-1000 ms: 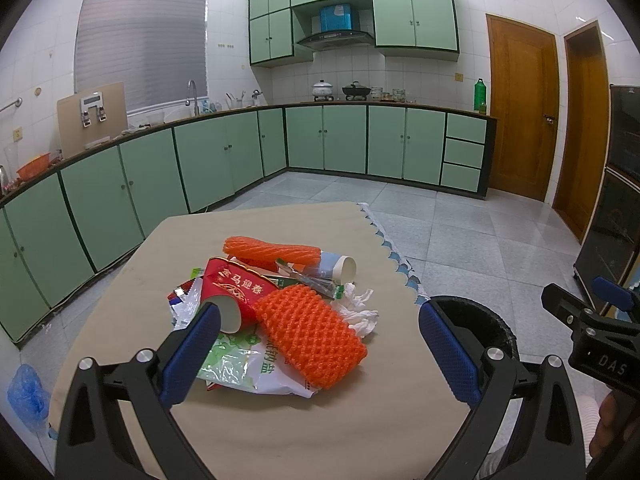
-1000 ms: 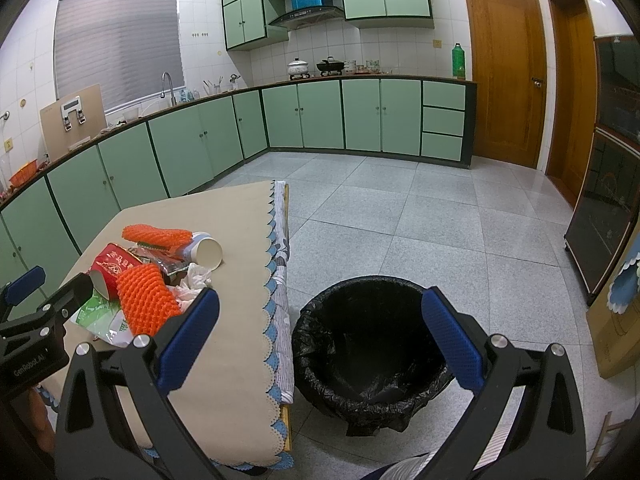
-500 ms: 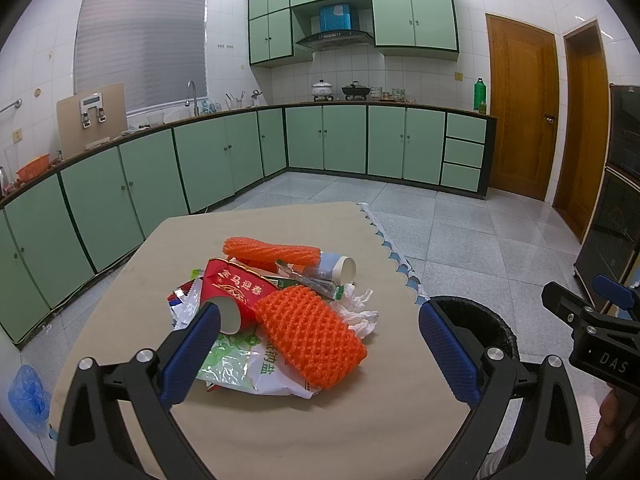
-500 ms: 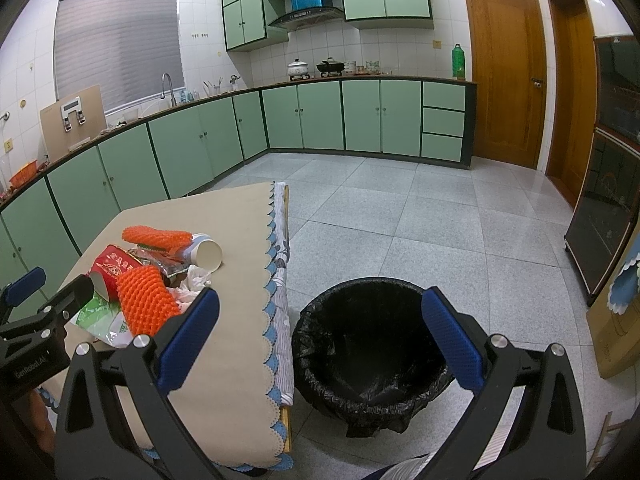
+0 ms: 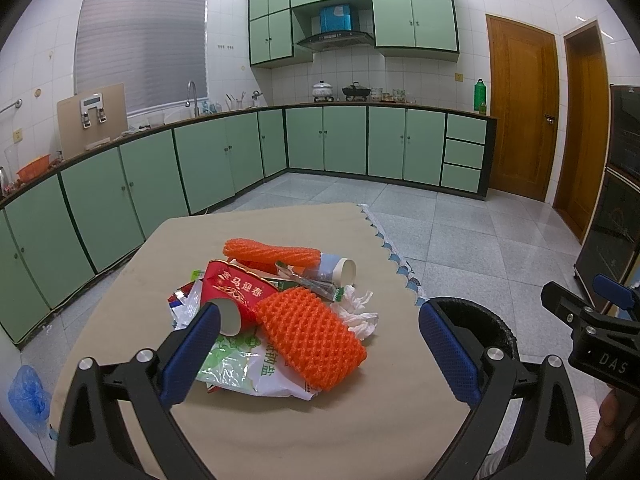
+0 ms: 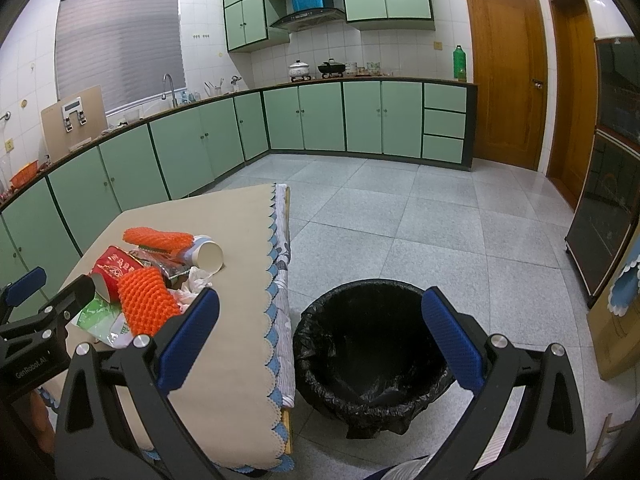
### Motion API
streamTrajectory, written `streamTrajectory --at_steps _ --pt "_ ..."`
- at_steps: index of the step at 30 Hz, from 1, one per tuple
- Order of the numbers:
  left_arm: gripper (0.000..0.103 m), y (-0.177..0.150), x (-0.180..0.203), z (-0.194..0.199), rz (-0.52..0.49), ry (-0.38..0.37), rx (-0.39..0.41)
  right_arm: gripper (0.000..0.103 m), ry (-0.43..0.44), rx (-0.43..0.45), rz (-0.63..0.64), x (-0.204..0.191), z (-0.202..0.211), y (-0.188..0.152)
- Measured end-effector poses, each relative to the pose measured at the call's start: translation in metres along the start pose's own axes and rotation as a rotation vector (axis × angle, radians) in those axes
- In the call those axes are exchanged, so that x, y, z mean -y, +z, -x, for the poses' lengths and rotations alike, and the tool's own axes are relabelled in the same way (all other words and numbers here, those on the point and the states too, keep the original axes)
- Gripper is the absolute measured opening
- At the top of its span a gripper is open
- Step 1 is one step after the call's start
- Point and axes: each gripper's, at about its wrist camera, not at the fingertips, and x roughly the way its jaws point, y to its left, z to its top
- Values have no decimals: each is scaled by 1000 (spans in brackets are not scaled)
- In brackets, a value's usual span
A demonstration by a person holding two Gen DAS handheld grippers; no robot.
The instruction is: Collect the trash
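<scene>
pretty much nothing has moved since a second ago, both grippers sit where they were and the pile looks the same.

the beige cloth-covered table (image 5: pixel 280 432) has bare room all round the trash, and its scalloped blue-trimmed edge (image 6: pixel 276 264) runs down the side nearest the round bin lined with a black bag (image 6: pixel 372 364), which stands on the grey tiled floor (image 6: pixel 440 216) just beside the table. plenty of clear floor beyond it.

left gripper (image 5: pixel 320 354) is spread wide with nothing in it, hanging over the near side of the pile. right gripper (image 6: pixel 320 344) is just as wide and empty, over the gap between table edge and bin.

the trash is a heap mid-table: an orange foam fruit net (image 5: pixel 310 338) on top at the front, a second long orange foam net (image 5: pixel 272 252) at the back, a red paper cup with gold print (image 5: pixel 236 294) on its side, a white paper cup (image 5: pixel 344 270) also tipped over, crumpled white tissue (image 5: pixel 358 314), a green and white plastic bag (image 5: pixel 244 372) underneath.

around it all, mint green cabinets (image 5: pixel 344 140) and two wooden doors (image 5: pixel 520 108). a blue plastic bag (image 5: pixel 28 392) lies on the floor off to the left.
</scene>
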Motion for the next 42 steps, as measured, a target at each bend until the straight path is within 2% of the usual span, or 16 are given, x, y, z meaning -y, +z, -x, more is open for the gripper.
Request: streamTrajectory --at_steps 29,34,42 --pt "97 6 -4 1 0 11 12 98 0 7 -2 -1 1 2" --pt "97 8 -33 -6 -1 77 46 98 28 16 -3 -11 1 6" --pt "97 -2 -100 -21 64 218 25 98 123 29 43 -53 -21 4"
